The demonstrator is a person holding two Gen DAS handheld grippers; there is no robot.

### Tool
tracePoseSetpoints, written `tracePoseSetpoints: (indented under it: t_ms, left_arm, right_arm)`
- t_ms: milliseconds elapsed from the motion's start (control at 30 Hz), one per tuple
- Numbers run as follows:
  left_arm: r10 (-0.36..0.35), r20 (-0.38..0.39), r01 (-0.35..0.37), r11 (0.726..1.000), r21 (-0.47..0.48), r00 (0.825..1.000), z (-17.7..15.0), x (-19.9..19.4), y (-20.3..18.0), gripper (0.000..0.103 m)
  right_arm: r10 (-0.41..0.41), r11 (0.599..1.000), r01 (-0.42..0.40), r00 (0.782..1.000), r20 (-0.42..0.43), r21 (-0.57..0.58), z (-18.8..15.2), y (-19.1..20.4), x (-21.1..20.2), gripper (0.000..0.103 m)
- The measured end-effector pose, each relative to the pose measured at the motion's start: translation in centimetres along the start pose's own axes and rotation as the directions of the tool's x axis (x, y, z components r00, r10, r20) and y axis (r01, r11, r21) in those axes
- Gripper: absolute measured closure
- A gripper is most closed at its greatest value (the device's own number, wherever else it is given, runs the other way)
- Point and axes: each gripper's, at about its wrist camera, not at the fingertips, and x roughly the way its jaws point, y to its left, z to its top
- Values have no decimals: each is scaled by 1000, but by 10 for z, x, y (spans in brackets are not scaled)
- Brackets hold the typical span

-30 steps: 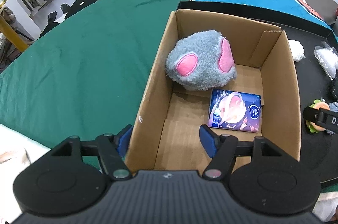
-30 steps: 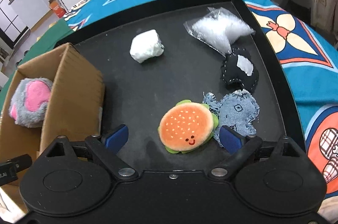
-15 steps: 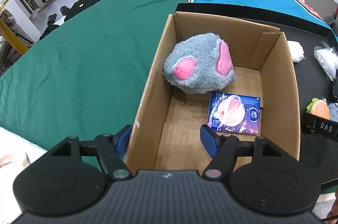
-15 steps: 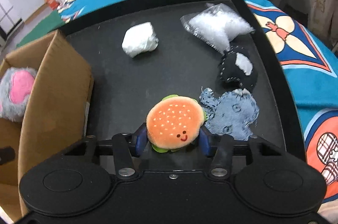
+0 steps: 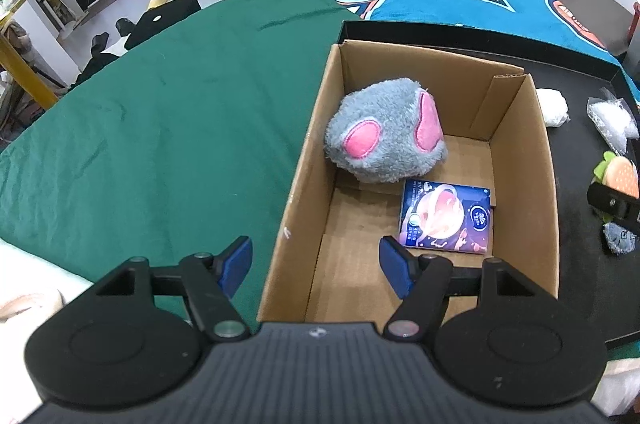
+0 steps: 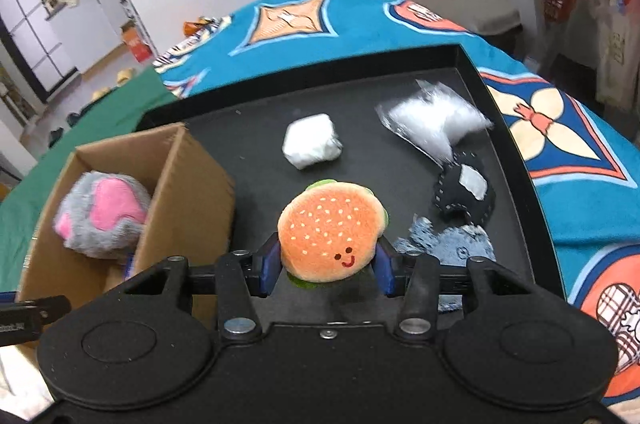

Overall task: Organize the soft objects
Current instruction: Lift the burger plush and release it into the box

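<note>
R fingers (image 6: 327,270) clamp burger plush (image 6: 331,230); L fingers (image 5: 316,266) apart, empty, astride box wall (image 5: 298,183)

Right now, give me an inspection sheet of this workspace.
Surface: black tray on green and blue patterned cloths.
Job's things: brown cardboard box holds grey-and-pink plush and blue tissue pack; orange burger plush in grip.
Clutter: white wad, clear bag of white stuffing, black fabric pouch, blue denim piece on tray.
Grippers: right gripper just closed on burger plush; left gripper open astride box wall.
Cables: nothing seen.
Surroundings: shoes, cabinets, floor boxes.
</note>
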Motion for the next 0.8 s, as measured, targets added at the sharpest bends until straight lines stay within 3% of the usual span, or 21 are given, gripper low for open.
tracePoseSetpoints:
  t_ms: [367,800]
  left_arm:
    - [-9,9,9,1000,-21,1000,-5,-4,14,35]
    - [-18,31,19,999,-39,999,-6,-5,25,35]
  right_arm:
    - [106,994,-103,989,99,-37,17,7,-21,57]
    - [255,961,-227,949,186,-157,21,28,-46,57]
